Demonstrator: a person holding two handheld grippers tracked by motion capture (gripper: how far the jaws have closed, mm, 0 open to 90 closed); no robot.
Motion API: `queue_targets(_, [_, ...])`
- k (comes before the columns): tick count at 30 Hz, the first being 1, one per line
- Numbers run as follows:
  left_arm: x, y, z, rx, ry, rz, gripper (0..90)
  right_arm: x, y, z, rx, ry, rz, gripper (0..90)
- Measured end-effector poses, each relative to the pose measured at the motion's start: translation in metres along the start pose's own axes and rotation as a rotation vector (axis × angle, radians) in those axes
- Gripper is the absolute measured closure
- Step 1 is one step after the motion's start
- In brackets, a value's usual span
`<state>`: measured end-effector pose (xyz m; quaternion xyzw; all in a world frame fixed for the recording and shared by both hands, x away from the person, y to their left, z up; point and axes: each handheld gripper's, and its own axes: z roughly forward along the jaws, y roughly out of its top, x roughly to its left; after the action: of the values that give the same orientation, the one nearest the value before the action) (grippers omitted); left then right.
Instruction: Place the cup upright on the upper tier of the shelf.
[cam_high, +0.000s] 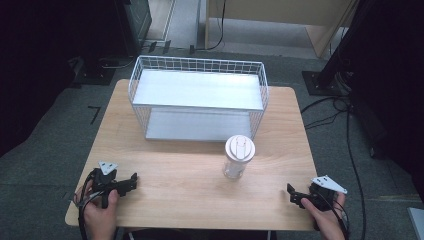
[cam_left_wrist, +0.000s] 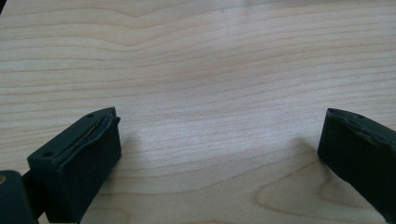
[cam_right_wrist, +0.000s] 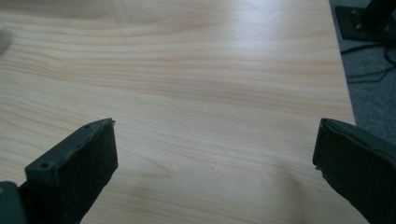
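A clear plastic bottle with a pink-white lid stands upright on the wooden table, right of centre. Behind it sits a white wire basket rack with two flat shelves. My left gripper rests near the table's front left corner, held in a hand, and its jaws stand wide apart over bare wood with nothing between them. My right gripper lies at the front right corner, also open and empty, well short of the bottle.
The table's right edge runs close beside the right gripper, with grey carpet and black cables beyond. Dark stands and a wooden panel are behind the table.
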<state>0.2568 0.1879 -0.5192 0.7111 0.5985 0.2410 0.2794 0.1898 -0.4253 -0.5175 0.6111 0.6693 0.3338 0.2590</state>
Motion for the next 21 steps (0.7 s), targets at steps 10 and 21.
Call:
queue_targets(10, [0.000,0.000,0.000,0.000,0.000,0.000,0.0,0.037,0.014,0.000,-0.072,0.081,-0.032,0.1])
queue_targets(21, [0.000,0.000,0.000,0.000,0.000,0.000,0.0,0.080,0.025,0.006,-0.108,0.155,-0.075,0.1])
